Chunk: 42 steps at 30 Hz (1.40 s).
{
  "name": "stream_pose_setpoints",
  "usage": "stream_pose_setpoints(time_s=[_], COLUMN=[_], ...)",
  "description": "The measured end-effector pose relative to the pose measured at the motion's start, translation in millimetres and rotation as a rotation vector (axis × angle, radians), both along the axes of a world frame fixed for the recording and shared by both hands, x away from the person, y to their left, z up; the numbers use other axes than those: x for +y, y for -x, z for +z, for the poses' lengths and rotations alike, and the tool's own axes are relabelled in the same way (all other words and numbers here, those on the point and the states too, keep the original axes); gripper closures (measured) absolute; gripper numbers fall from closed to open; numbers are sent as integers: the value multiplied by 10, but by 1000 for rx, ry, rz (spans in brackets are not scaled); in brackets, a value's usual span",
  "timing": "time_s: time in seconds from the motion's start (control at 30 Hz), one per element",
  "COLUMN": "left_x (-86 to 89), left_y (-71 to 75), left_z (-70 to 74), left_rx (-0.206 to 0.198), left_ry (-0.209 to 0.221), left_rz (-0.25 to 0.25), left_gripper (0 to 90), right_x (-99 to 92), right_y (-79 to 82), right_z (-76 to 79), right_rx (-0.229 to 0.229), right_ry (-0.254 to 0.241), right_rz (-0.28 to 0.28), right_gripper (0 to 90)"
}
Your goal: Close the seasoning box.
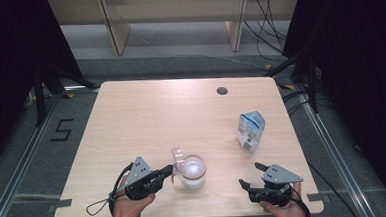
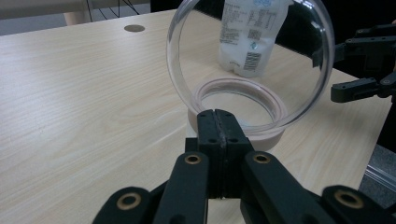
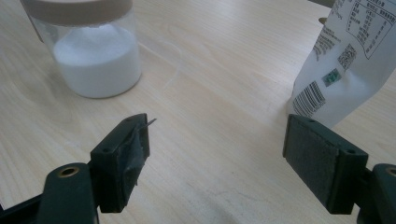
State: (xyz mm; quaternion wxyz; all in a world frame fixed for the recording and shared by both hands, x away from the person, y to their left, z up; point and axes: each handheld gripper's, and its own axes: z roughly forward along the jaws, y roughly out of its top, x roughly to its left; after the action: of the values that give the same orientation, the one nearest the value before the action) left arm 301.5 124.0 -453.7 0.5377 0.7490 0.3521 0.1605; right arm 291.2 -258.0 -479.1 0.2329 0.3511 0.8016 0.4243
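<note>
The table (image 1: pixel 146 111) is of light wood and has a round hole (image 1: pixel 222 91) near its far edge. On its right part stands a white bag (image 1: pixel 250 130), upright. Near the front edge, between the two hands, stands the jar (image 1: pixel 193 172), with white powder in it. Its clear lid (image 2: pixel 243 60) is hinged open and stands up. The left gripper (image 1: pixel 170 171) has its jaws pressed together, just beside the jar rim at the lid hinge. The right gripper (image 1: pixel 249 174) has its jaws wide apart, with nothing between them, well apart from the jar.

2 black grippers (image 1: pixel 171 170) (image 1: pixel 250 174) (brass rivets), grey 3-cornered plates, trailing cables.
</note>
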Motion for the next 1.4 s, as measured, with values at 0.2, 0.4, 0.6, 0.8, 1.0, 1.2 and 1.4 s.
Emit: stream_pose_setpoints(time_s=[0.2,0.4,0.6,0.8,1.0,1.2,1.4], left_x=[-14,-35,-28,-9,20,43,80], left_y=[0,-6,-5,-4,5,37,93], left_z=[2,-1,3,1,-30,-93,-174], left_rx=[4,-3,1,33,69,103,134], left_ry=[-7,2,5,34,54,36,25], left_rz=[-6,-13,-15,-24,-13,-15,-1], left_gripper=[889,886,841,617,420,309,274], right_x=[5,3,-4,-16,-28,-41,-35], right_y=[1,-1,-8,-11,-8,-14,4], right_z=[0,0,1,4,17,13,11], right_rx=[4,1,-23,-33,-32,22,-2], right_ry=[-1,1,10,9,-18,-104,-117], right_rz=[8,10,7,-2,-7,5,22], right_gripper=[236,236,236,236,226,167,157])
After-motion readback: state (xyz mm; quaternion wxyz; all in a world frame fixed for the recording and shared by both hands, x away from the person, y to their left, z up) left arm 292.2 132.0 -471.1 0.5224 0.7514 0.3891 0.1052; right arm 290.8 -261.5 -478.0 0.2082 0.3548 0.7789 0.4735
